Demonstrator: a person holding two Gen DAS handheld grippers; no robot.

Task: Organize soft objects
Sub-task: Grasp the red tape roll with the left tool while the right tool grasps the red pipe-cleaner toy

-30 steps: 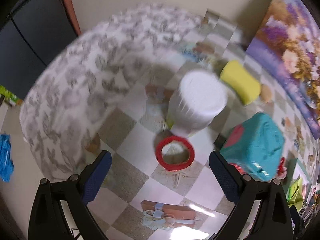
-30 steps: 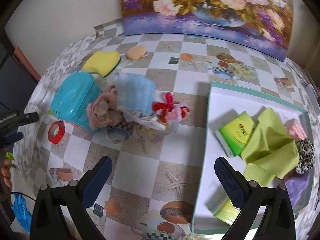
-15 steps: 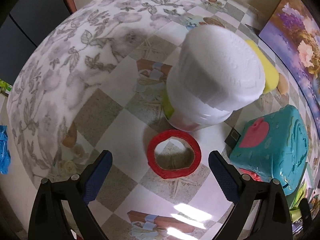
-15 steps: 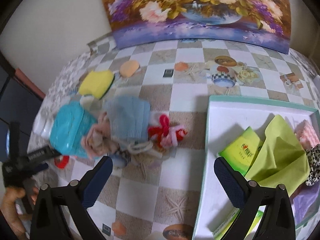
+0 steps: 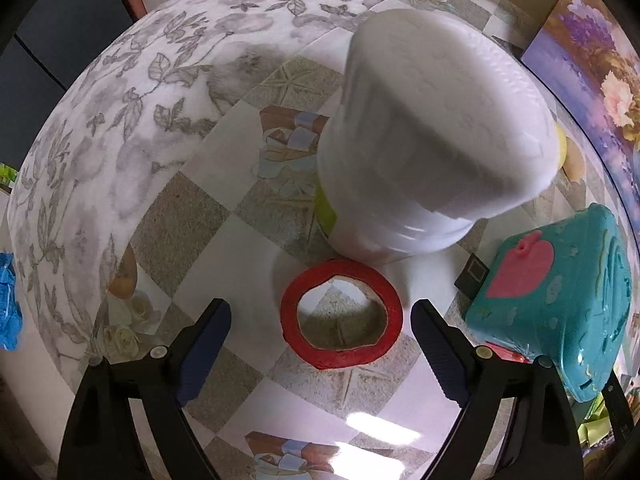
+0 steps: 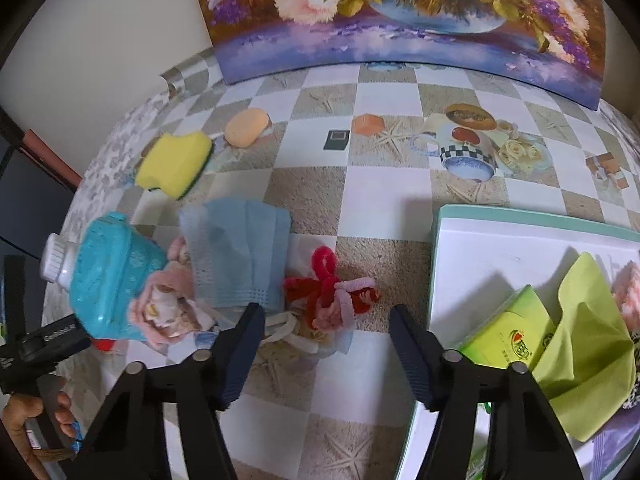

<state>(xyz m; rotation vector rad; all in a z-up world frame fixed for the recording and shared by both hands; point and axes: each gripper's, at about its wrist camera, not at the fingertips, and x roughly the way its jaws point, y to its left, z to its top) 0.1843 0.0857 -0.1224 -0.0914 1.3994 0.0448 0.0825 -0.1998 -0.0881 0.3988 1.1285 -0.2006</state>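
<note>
My right tool (image 6: pixel 326 338) nearer: jaws just been narrowing, nothing gripped, red-pink yarn bundle (image 6: pixel 334 294) dead ahead between tips on counter (image 6: pixel 360 184). My left tool (image 5: pixel 320 340) spread wide over tape ring (image 5: pixel 340 358).

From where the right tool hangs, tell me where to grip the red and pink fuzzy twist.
Grip the red and pink fuzzy twist at its knotted middle, coming down from above. It lies flat on the table, its loops spreading sideways, so the centre looks bulkiest. The right tool has just been closing, nothing between its pads; the blue cloth lies close beside.
</note>
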